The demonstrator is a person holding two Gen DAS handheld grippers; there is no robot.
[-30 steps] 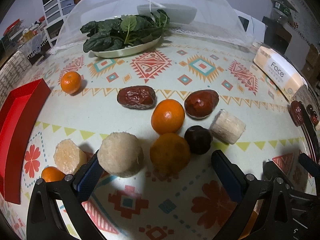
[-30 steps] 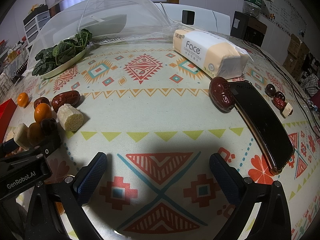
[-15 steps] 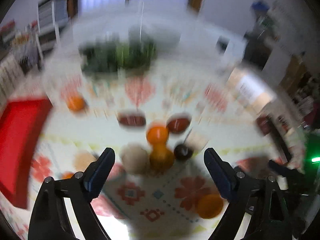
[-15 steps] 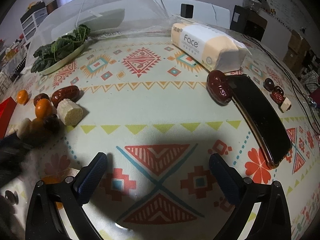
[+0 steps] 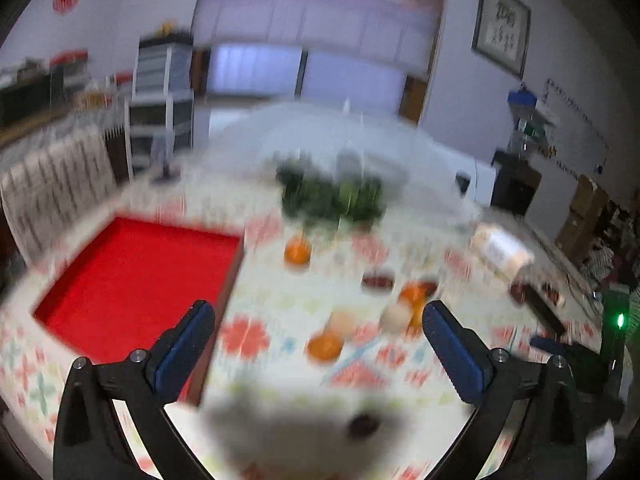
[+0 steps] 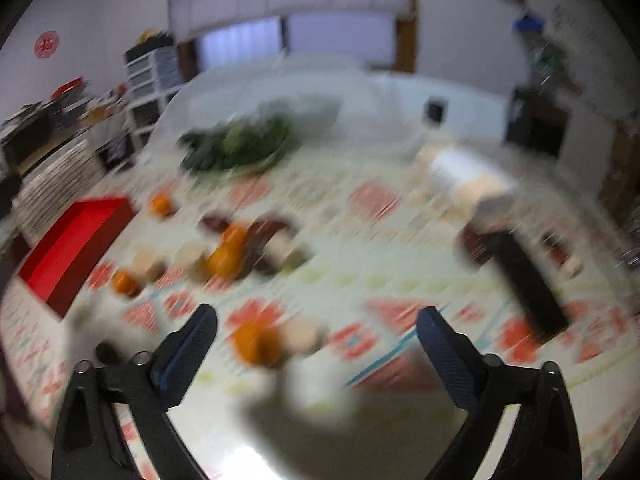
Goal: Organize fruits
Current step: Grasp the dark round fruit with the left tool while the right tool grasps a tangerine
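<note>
Both views are motion-blurred. Oranges, dark red dates and pale cane chunks lie in a loose cluster (image 5: 404,304) on the patterned tablecloth; the cluster also shows in the right wrist view (image 6: 228,252). One orange (image 5: 324,346) lies nearer my left gripper and another (image 6: 256,342) lies just ahead of my right gripper. A red tray (image 5: 132,276) sits at the left, and shows in the right wrist view (image 6: 68,248) too. My left gripper (image 5: 318,340) is open and empty, high above the table. My right gripper (image 6: 316,336) is open and empty.
A plate of green leaves (image 5: 332,196) sits under a mesh cover at the back. A tissue pack (image 6: 464,176) and a black phone (image 6: 528,276) lie at the right. Shelves and drawers stand beyond the table's left edge.
Both grippers have pulled back and up from the table, so the fruit cluster looks smaller and farther. The red tray is now in full view on the left. Both stay open.
</note>
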